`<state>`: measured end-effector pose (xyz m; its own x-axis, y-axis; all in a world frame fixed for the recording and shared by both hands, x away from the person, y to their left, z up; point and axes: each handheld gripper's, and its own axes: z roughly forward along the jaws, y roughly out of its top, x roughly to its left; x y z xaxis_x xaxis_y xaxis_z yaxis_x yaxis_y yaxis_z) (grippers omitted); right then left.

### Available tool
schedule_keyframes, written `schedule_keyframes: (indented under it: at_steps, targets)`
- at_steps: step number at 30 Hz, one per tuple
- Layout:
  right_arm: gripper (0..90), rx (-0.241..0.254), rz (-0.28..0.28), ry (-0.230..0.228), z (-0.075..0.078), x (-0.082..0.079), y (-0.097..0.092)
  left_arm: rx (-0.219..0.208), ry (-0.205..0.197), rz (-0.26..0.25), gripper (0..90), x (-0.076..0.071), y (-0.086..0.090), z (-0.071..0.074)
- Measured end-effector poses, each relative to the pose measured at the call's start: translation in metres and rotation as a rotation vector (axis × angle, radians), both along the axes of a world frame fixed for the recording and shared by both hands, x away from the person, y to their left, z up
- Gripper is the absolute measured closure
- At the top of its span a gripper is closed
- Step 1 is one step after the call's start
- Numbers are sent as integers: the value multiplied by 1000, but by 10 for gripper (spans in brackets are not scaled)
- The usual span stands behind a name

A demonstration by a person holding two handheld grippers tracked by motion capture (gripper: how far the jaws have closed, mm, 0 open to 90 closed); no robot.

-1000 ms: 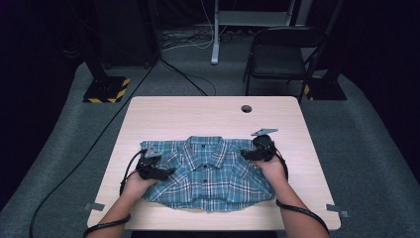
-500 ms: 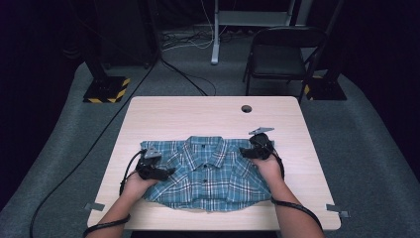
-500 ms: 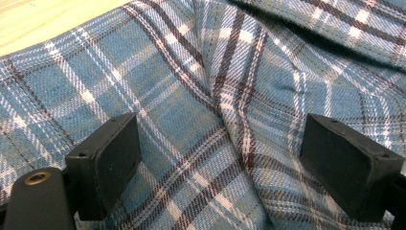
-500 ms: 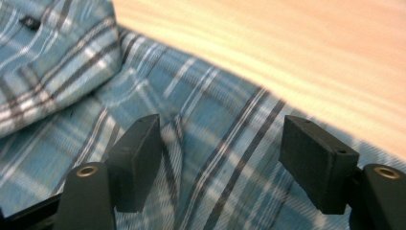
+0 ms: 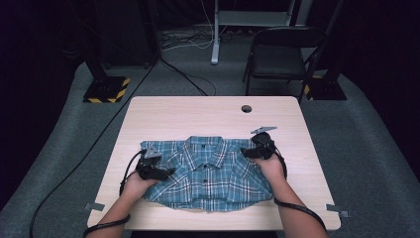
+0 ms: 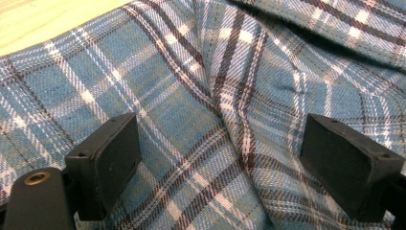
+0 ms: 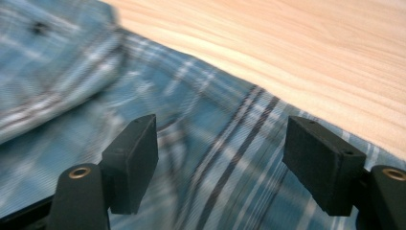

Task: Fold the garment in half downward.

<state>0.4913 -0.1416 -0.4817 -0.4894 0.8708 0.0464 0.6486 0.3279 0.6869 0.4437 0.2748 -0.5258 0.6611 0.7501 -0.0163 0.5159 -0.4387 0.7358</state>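
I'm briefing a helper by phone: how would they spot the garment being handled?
On the pale wooden table, look at the near half, between the person's two hands. The shirt lies flat there, collar away from the person. It is the lone fabric item, blue-green plaid with a button front.

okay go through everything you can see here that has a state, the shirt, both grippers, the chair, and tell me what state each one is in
plaid shirt: folded, buttoned, collar away from the person, lying flat on the table.
left gripper: open, jaws spread over the shirt's cloth, nothing pinched.
right gripper: open, jaws have just been opening, over the shirt's edge, nothing gripped.
folding chair: unfolded, empty, standing behind the table.
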Motion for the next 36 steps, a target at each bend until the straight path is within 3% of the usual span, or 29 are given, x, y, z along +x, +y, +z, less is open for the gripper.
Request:
schedule_keyframes:
  at_steps: [3,5,8,10,12,14,16,18,20,22,23,29,32,36]
  targets:
    - [256,28,46,-9,5,-22,-6,29,49,-4,132,2,-2,7]
    - [256,40,78,9,2,-37,-11,25,51,2,131,4,-2,11]
    - [254,-21,88,23,-12,-50,-15,17,44,20,125,6,-3,15]
    - [235,-92,101,22,-24,-53,-14,17,22,38,122,9,-4,19]
    - [224,-85,110,1,-29,-53,-15,7,-14,57,123,13,-6,25]
    - [224,-72,97,11,-29,-53,-16,-18,-40,82,122,18,-6,30]
    - [224,-80,93,-16,-29,-58,-15,-34,-61,119,123,27,-8,32]
    - [226,-88,96,-30,-30,-61,-14,-21,-44,146,123,34,-9,27]
    - [226,-89,94,-37,-30,-63,-14,32,-24,152,127,40,-12,15]
    - [223,-76,86,-37,-31,-64,-15,65,-63,135,122,38,-14,11]
    - [222,-69,83,-36,-32,-64,-16,74,-60,133,122,39,-14,13]
    - [217,-32,85,-54,-36,-66,-20,-5,-30,176,134,48,-13,23]
    - [213,-31,84,-56,-36,-67,-20,28,-17,191,131,55,-17,17]
    - [212,-25,85,-62,-37,-67,-20,57,-47,205,138,56,-21,11]
